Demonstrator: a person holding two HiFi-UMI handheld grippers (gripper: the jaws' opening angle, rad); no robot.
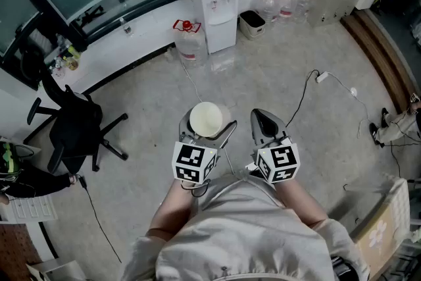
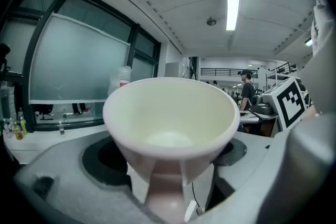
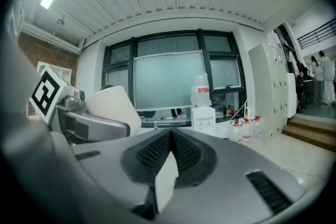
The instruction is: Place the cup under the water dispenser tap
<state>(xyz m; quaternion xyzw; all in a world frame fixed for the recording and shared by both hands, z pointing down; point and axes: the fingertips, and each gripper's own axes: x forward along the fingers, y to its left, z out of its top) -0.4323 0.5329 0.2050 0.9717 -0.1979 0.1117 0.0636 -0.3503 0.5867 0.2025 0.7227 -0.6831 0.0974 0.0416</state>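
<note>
From the head view you get the layout: the cup [image 1: 206, 118] sits upright in the left gripper [image 1: 206, 123], whose jaws are spread wide and clamped on its sides. It is held over the floor, well short of the water dispenser [image 1: 214, 6] by the far wall. Only the left gripper view looks inside the cup: cream-white, smooth, flaring to a wide round rim, nothing in it. The right gripper view catches the outer wall instead, plain and pale, with the dispenser and a row of water jugs [image 3: 247, 131] beyond. There too, the right gripper [image 3: 170, 152] has its jaws pressed together on nothing, just beside the left one.
</note>
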